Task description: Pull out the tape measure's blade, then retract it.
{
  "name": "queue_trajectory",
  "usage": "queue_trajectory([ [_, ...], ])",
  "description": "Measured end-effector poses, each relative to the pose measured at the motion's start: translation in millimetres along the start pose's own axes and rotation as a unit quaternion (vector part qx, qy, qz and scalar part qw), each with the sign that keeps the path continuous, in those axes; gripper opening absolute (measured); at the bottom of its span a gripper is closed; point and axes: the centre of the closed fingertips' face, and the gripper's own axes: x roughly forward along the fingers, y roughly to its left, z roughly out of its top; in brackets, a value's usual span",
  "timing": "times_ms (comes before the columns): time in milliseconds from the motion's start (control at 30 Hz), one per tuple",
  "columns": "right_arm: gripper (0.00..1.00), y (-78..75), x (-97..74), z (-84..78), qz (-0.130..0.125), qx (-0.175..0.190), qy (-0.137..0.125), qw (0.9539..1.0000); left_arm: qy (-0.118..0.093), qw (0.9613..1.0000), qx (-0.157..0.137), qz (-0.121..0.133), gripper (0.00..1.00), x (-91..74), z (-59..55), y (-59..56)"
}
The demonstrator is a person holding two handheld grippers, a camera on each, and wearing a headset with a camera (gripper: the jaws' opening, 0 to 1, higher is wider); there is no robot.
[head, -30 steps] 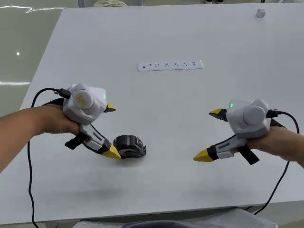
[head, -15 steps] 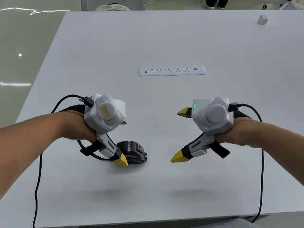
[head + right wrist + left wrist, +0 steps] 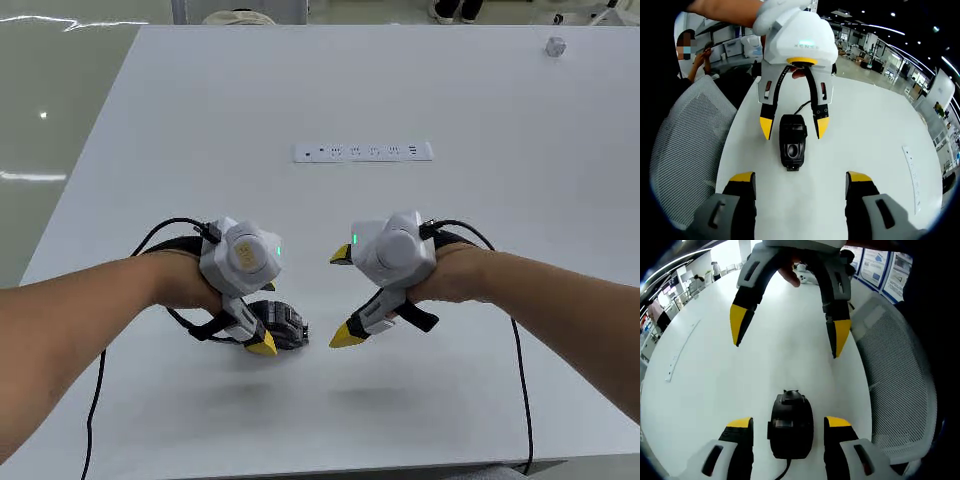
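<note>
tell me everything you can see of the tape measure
The tape measure is a black case, plastic by its look, with a round detail near one end. It rests on the white table, no blade drawn out. The left gripper has open jaws either side of it, small gaps showing; the right gripper faces it, open, apart.

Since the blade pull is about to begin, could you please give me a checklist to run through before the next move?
1. Left gripper straddles the tape measure: ok.
2. Case clamped: not ok; jaws open, gaps on both sides.
3. Right gripper open: ok.
4. Right gripper faces the tape measure's end: ok, apart from it.
5. Blade hook located: cannot tell.
6. Blade retracted: ok.
</note>
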Motion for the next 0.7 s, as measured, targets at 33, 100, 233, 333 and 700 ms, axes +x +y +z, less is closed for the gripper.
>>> queue_trajectory([
  [33,0.73,0.9,3.3,-0.2,0.003,-0.001,0.003,1.0000,-0.002,0.9999,-0.011,-0.002,0.51,1.2,-0.5,-0.9],
  [100,0.69,3.6,7.9,-1.0,0.007,-0.010,0.010,0.9999,-0.004,0.9997,-0.024,-0.008,0.46,3.1,-1.6,-3.6],
  [233,0.63,10.2,19.5,-4.5,0.020,-0.031,0.027,0.9989,0.001,0.9999,-0.011,0.002,0.43,8.8,-7.3,-4.6],
  [333,0.57,11.0,26.6,-6.8,0.025,-0.031,0.034,0.9986,-0.005,0.9999,-0.003,0.012,0.35,8.0,-6.5,-0.9],
  [700,0.44,15.3,45.6,-13.4,0.040,-0.014,0.046,0.9981,-0.009,0.9997,-0.002,0.024,0.34,6.7,-7.1,0.1],
])
